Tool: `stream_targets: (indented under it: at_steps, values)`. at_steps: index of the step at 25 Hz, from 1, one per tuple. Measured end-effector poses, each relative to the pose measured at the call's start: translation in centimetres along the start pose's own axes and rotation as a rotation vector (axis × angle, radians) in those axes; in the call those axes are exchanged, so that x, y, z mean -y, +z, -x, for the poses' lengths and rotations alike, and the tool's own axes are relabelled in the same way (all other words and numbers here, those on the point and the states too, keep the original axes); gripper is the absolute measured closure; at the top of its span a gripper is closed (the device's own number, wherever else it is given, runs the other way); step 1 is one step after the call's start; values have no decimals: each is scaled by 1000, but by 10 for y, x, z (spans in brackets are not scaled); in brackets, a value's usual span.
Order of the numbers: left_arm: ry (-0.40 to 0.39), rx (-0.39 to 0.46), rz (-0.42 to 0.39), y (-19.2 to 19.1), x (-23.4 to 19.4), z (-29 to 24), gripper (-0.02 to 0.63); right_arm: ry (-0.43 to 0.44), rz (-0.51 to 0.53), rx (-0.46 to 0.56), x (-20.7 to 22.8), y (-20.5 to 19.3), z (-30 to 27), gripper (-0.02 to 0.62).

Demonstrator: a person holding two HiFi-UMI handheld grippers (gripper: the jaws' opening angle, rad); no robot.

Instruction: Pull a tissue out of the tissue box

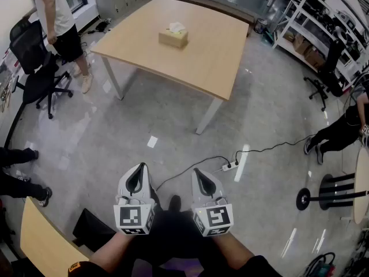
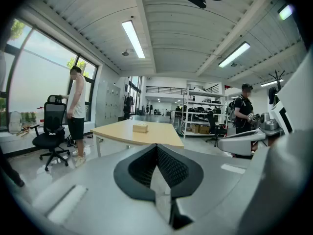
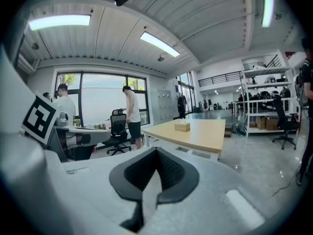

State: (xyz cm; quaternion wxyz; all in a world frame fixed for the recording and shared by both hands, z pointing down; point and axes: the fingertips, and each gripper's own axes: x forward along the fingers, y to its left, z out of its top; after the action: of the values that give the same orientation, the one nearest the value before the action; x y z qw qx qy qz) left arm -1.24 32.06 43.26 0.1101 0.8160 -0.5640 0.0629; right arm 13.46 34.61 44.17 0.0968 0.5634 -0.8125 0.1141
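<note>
A tan tissue box (image 1: 173, 37) with a white tissue sticking out of its top stands on a light wooden table (image 1: 207, 56) far ahead of me. It shows small in the left gripper view (image 2: 140, 127) and the right gripper view (image 3: 182, 126). My left gripper (image 1: 137, 179) and right gripper (image 1: 203, 183) are held side by side low in the head view, well short of the table. Both have their jaws pressed together with nothing between them.
A person stands by a black office chair (image 1: 36, 68) left of the table. Another person crouches at the right edge. A power strip (image 1: 230, 167) and cable lie on the grey floor between me and the table. Shelving (image 1: 323, 27) lines the far right. A second wooden tabletop corner (image 1: 43, 244) is at lower left.
</note>
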Motion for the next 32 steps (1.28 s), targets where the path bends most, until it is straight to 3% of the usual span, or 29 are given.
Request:
stream_targets:
  at_steps: [22, 32]
  values:
    - [-28, -17, 1, -1, -7, -24, 589, 4, -65, -8, 8, 1, -22, 603]
    - [-48, -47, 11, 3, -44, -67, 589, -21, -65, -52, 9, 12, -70, 603]
